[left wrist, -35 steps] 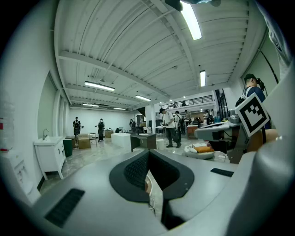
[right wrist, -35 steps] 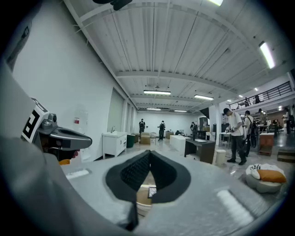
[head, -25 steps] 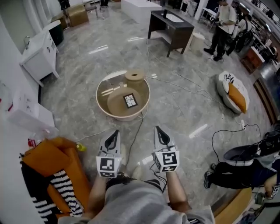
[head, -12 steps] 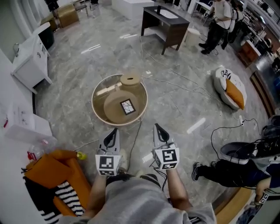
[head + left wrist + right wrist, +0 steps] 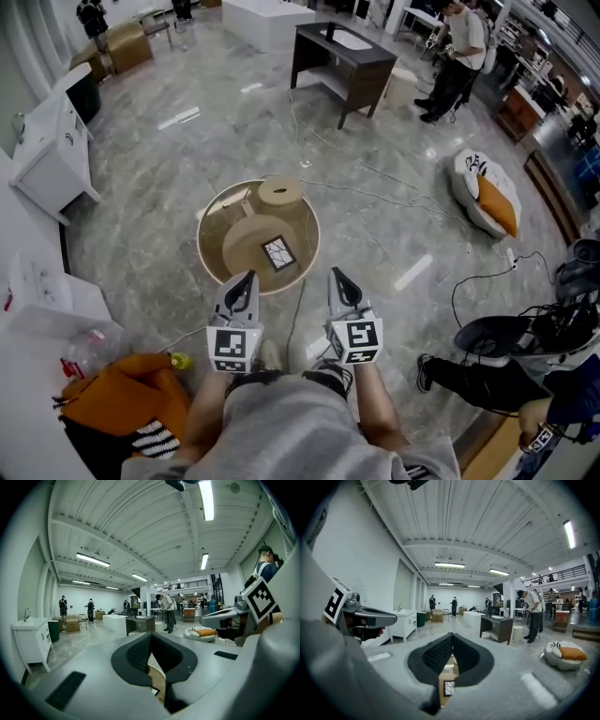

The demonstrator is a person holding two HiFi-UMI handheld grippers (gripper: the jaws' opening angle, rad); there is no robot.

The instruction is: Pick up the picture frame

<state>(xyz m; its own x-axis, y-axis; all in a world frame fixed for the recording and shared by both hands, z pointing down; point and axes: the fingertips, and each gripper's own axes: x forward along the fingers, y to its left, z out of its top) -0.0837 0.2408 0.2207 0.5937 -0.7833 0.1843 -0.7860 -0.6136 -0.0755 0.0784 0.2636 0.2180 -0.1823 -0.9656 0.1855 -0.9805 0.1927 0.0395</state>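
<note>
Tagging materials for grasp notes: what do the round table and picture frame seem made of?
Round table: pale tan, matte rim, looks like wood; top possibly clear glass, its inside showing through. Picture frame: thin dark border, wood or plastic, too small to tell.

The right tongs point(image 5: 451, 638) are pressed together, empty, with the picture frame point(image 5: 448, 688) visible beyond them.

Table rim point(image 5: 201, 246) around picture frame point(image 5: 278, 253)
</note>
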